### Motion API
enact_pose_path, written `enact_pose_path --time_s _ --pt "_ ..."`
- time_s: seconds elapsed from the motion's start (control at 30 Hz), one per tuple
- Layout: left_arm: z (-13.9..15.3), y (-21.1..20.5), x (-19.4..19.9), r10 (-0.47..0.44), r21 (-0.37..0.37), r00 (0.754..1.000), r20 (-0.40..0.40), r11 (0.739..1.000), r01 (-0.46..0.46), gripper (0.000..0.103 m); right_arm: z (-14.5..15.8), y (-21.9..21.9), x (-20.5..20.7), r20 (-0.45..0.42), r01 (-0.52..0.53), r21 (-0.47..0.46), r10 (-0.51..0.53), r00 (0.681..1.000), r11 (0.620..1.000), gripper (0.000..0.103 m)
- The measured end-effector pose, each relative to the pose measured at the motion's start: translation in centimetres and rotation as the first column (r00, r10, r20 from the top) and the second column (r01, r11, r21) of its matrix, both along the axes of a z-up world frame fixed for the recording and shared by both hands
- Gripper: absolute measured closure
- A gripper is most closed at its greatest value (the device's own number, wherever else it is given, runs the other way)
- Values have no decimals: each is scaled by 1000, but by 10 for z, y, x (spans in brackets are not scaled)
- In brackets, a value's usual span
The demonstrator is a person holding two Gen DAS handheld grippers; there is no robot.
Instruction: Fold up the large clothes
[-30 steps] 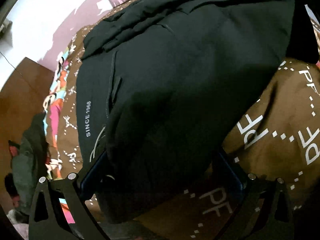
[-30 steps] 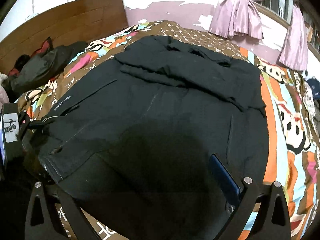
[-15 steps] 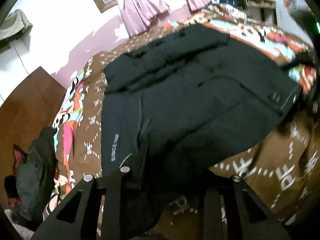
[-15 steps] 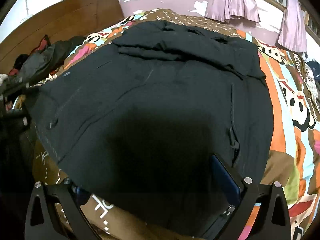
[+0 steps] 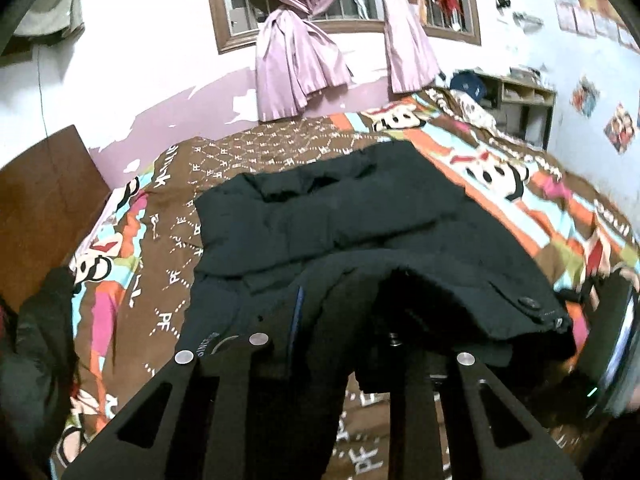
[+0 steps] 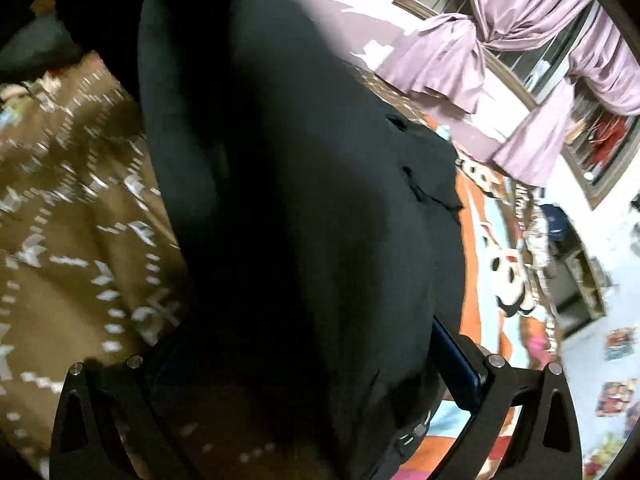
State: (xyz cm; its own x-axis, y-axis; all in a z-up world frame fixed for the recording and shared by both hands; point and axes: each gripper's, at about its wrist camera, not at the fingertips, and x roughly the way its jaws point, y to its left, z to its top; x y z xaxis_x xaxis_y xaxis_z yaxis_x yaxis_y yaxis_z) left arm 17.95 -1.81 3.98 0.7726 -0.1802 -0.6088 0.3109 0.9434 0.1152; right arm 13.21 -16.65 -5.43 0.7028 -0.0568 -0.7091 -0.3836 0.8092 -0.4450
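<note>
A large black jacket (image 5: 360, 216) lies on the patterned bedspread (image 5: 168, 280). My left gripper (image 5: 340, 332) is shut on its lower hem, which is lifted and draped over the fingers, a button (image 5: 527, 302) showing on the raised edge. In the right wrist view the jacket (image 6: 320, 220) fills the middle. My right gripper (image 6: 304, 356) stands wide with the jacket cloth between its fingers (image 6: 456, 352); whether it grips the cloth is hidden by the dark fabric.
A wooden headboard (image 5: 40, 200) stands at the left with a dark bundle of clothes (image 5: 36, 340) below it. Purple curtains (image 5: 300, 68) hang at the window on the far wall. A shelf unit (image 5: 520, 100) stands at the back right.
Both grippers have lifted the jacket's lower hem and carried it toward the collar. The left view has tilted up to show the window; the right view has swung close over the cloth.
</note>
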Motion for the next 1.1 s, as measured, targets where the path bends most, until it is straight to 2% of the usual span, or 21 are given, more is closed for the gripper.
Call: enact_pose_path --time_s 0.07,0.13,0.27,0.4,0.47,0.5,0.57,0.6,0.67,0.77,0.9,0.97,1.1 --pt "6 -2 7 -2 -12 1000 1 1000 2 84 0 0 1 18 5 9 -5 1000 1000 0" --pt "12 -5 12 0 -12 1000 7 1000 0 85 1 1 1 56 22 -24 -21 998 999 0" --pt "16 -3 16 10 -14 1000 17 1000 -10 85 10 -13 4 169 143 -70 -130 977 987 0" --pt "14 4 14 17 -13 1000 13 1000 -17 85 37 -40 0 279 236 45 -239 930 971 2" --pt "12 6 10 25 -8 1000 19 1000 -25 85 52 -46 -7 336 230 98 -249 908 968 17" --pt "12 8 8 29 -6 999 21 1000 -29 85 57 -47 -9 353 221 115 -248 902 968 22" --pt "10 12 6 34 -10 999 17 999 -34 85 70 -47 -14 379 185 154 -231 896 971 45" --pt "9 14 4 35 -8 999 17 999 -35 85 75 -47 -14 380 155 173 -212 900 973 53" --pt "8 16 -2 35 6 999 24 999 -35 85 81 -40 -13 363 105 183 -166 917 978 79" --pt "0 14 -16 24 83 998 52 996 -28 85 90 -38 -15 348 83 220 -158 924 972 88" --pt "-21 10 -39 1 190 996 88 982 -18 85 105 -40 -23 340 64 305 -172 925 950 92" --pt "-28 15 -53 -13 198 993 113 980 -9 92 113 -41 -29 359 42 330 -167 918 943 94" --pt "-21 29 -73 0 147 985 172 989 -26 96 138 -44 -45 416 -7 378 -164 895 926 94"
